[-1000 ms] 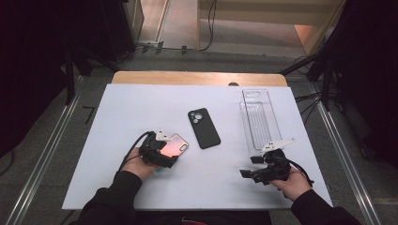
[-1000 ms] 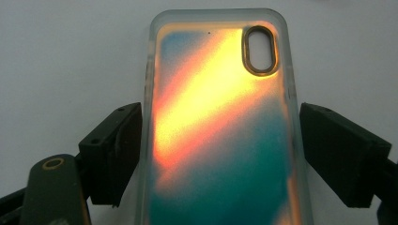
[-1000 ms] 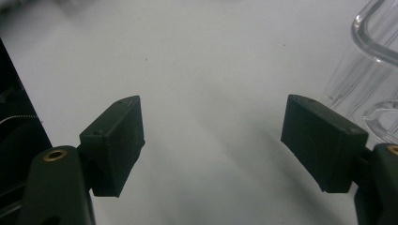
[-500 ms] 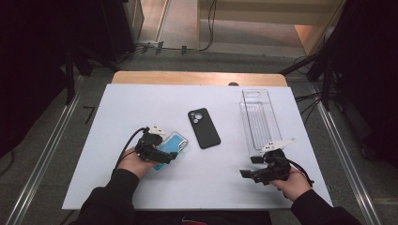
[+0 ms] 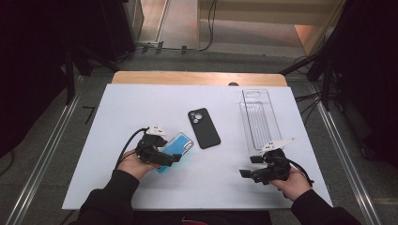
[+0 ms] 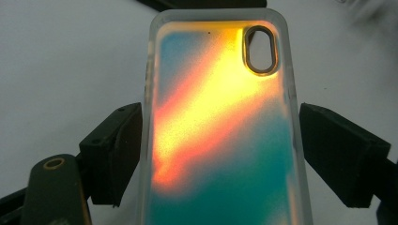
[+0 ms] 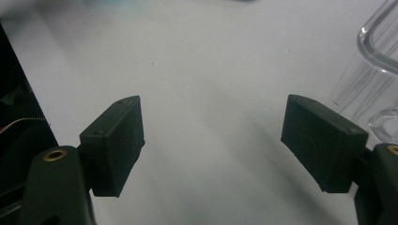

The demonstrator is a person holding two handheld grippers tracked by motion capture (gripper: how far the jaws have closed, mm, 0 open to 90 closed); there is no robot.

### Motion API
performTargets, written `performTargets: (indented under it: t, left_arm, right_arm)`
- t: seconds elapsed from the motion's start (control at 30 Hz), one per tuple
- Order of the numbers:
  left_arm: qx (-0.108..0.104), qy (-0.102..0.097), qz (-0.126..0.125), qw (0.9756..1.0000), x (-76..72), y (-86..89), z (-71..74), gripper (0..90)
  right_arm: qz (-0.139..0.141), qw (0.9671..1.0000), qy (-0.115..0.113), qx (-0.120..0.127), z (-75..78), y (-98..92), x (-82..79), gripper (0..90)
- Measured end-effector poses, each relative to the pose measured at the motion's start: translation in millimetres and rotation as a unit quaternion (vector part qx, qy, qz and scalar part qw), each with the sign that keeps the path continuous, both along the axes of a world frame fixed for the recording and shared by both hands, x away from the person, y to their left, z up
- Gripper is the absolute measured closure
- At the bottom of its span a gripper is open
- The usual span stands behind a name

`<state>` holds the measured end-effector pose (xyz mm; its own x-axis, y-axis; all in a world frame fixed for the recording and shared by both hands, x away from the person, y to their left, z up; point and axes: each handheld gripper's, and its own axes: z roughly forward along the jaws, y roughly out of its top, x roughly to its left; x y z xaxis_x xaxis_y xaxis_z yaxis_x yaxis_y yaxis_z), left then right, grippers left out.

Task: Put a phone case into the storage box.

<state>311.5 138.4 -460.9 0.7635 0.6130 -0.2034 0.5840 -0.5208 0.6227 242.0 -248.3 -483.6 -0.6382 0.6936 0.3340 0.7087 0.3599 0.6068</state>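
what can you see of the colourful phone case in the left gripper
The iridescent phone case has a frosted translucent rim, a back shimmering teal, orange and yellow, and an oval camera cutout with a metallic ring near one top corner. It lies between the jaws of the left gripper, which clamp its long edges. In the high view it looks mostly teal, slanted, just left of the black phone case.

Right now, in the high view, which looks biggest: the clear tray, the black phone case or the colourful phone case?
1. clear tray, clearly the longest.
2. and 3. black phone case and colourful phone case look alike; the left tongs cover part of the colourful one, so I won't rank them.
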Motion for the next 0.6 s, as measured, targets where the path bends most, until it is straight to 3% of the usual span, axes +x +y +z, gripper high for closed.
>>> performTargets:
  t: [0.27,0.6]
  left_arm:
    - [-0.027,0.005,-0.004,0.9996,-6.6,-8.6,4.2,17.1]
    - [-0.068,-0.013,0.009,0.9976,-18.1,-23.4,11.3,17.1]
  right_arm:
    - [-0.004,0.9999,0.003,0.015,6.3,9.2,-0.2,19.4]
    - [-0.003,0.9996,-0.009,0.028,24.1,27.8,0.8,19.2]
